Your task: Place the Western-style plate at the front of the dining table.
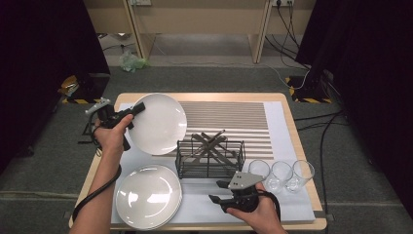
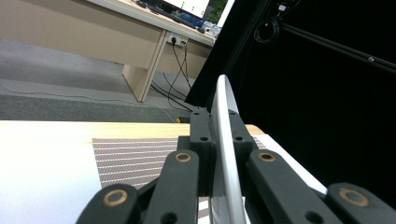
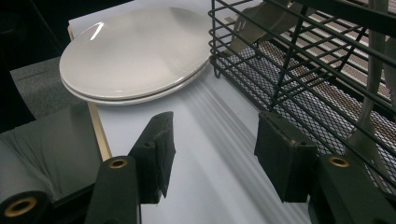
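While my left gripper [image 1: 138, 108] pinches the rim of a white plate [image 1: 159, 123] and holds it tilted up off the surface, the wooden table [image 1: 287, 105] beneath carries a pale mat [image 1: 277, 117] with a striped grey mat [image 1: 229, 122] across its far half. Grey carpet surrounds the table, black curtains hang at both sides, and a light wooden desk stands beyond with cables trailing over the floor. In the left gripper view the plate [image 2: 225, 140] runs edge-on between my two jaws, which press on it from either side.

My right gripper [image 1: 220, 191] sits at the near edge of the pale mat, its jaws spread with nothing between them; in the right gripper view they [image 3: 212, 154] frame bare mat.

A black wire rack [image 1: 210, 157] stands mid-table, just beyond that gripper, with cutlery crossed inside it. A stack of plates [image 1: 148, 196] lies at the near left, just beside the rack, and three clear glasses [image 1: 282, 174] stand in a row to the rack's right. The rack stands between my two grippers.
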Tool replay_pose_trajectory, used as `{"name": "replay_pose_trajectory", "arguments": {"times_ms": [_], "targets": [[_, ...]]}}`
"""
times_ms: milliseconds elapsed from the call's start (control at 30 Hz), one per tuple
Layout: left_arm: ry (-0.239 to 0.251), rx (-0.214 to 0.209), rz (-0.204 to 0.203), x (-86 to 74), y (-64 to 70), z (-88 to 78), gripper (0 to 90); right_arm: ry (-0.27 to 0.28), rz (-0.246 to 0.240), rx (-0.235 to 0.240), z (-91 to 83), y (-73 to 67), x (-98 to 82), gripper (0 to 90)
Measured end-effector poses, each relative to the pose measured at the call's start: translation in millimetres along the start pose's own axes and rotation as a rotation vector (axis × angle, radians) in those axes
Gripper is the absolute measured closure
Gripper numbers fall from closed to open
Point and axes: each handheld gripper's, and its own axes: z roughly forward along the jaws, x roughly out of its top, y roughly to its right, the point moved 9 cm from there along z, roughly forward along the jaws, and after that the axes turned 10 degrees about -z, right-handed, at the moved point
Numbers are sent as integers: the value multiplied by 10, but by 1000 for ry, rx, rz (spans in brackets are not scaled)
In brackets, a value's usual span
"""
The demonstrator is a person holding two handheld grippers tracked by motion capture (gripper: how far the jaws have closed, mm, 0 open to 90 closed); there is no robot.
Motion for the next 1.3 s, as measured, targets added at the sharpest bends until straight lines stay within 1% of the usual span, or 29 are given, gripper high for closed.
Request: {"name": "replay_pose_trajectory", "arguments": {"times_ms": [233, 467, 567, 700, 767, 800, 833, 900, 1033, 1133, 1300], "targets": [[-1, -5, -6, -5, 18, 90, 847, -2, 1, 2, 9, -6, -8, 469], [-6, -14, 2, -16, 67, 190, 848, -1, 6, 2, 5, -1, -14, 469], [-6, -16, 19, -22, 91, 227, 848, -1, -4, 2, 5, 6, -19, 470], [-3, -12, 42, -35, 127, 288, 848, -3, -1, 2, 5, 5, -21, 470], [-3, -13, 47, -37, 136, 301, 849, -2, -1, 2, 4, 6, -21, 470], [0, -15, 64, -40, 166, 329, 850, -3, -2, 1, 3, 8, -25, 471], [0, -15, 64, -40, 166, 329, 850, -3, -2, 1, 3, 8, -25, 471], [-1, -17, 80, -47, 199, 361, 849, -2, -2, 1, 6, 7, -26, 471], [0, -17, 90, -52, 239, 424, 850, -4, 0, 3, 7, 1, -27, 471], [-5, -24, 98, -58, 272, 467, 851, -1, -5, 1, 5, 8, -25, 471], [-10, -31, 115, -67, 328, 545, 851, -2, 1, 3, 4, 0, -29, 472]]}}
